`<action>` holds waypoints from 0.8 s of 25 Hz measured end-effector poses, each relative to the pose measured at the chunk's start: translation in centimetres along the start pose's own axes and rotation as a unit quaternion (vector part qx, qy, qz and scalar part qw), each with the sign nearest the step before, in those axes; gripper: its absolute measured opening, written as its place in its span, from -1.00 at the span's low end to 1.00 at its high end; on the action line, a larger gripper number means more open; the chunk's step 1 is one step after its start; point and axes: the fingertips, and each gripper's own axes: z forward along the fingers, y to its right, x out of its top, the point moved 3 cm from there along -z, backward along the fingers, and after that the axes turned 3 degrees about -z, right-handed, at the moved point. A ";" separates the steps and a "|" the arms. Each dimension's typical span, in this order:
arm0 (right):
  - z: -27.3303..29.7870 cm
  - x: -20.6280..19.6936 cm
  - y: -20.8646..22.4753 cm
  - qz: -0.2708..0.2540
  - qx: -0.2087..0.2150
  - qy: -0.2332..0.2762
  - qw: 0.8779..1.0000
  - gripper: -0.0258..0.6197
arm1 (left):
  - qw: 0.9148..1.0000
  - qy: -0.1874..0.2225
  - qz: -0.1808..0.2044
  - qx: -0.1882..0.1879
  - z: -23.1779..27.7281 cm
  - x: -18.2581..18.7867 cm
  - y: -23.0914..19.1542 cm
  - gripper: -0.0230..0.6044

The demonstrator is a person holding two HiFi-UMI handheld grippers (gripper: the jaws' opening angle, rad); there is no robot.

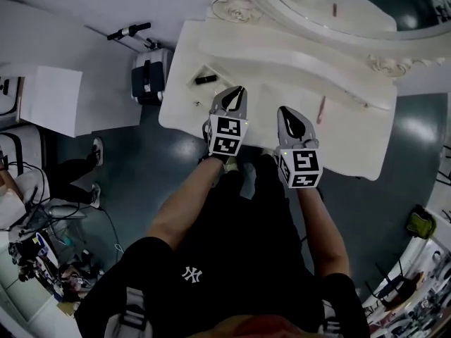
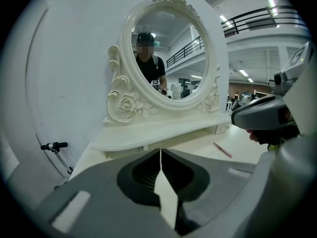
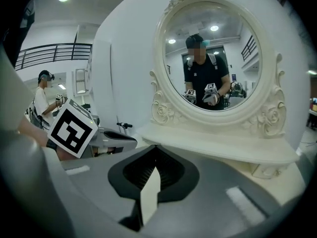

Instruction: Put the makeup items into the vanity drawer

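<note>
While hovering at the front edge of the vanity top (image 1: 352, 150): left gripper (image 1: 236, 96) and right gripper (image 1: 287, 118), jaws pressed together on nothing. Black makeup tube (image 1: 205, 79) to their left, pink pencil (image 1: 321, 109) to their right, both lying on the top. No open drawer in view: pull it out first, then part the jaws wide before closing on an item. Wheeled case (image 1: 149, 74) on the floor at left, raised shelf (image 1: 296, 55) behind; neither obstructing

The worktop (image 1: 352, 139) is viewed steeply from above in the head view. The mirror (image 2: 168, 48) is faced from low and close in the left gripper view and right gripper view, and is shared by both.
</note>
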 end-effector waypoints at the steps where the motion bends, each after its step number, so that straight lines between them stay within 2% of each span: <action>1: -0.3 -0.3 0.5 0.002 -0.005 -0.001 1.000 -0.84 | 1.000 0.001 0.001 -0.004 0.2 0.1 0.7 -0.91; 14: -3.5 -5.4 7.8 0.045 -0.061 -0.031 0.997 -0.84 | 0.996 -0.008 0.024 -0.083 4.1 0.1 10.7 -0.93; 20: -3.6 -8.0 10.8 0.058 -0.077 -0.053 0.994 -0.84 | 0.992 -0.027 0.035 -0.119 6.7 -1.0 14.5 -0.93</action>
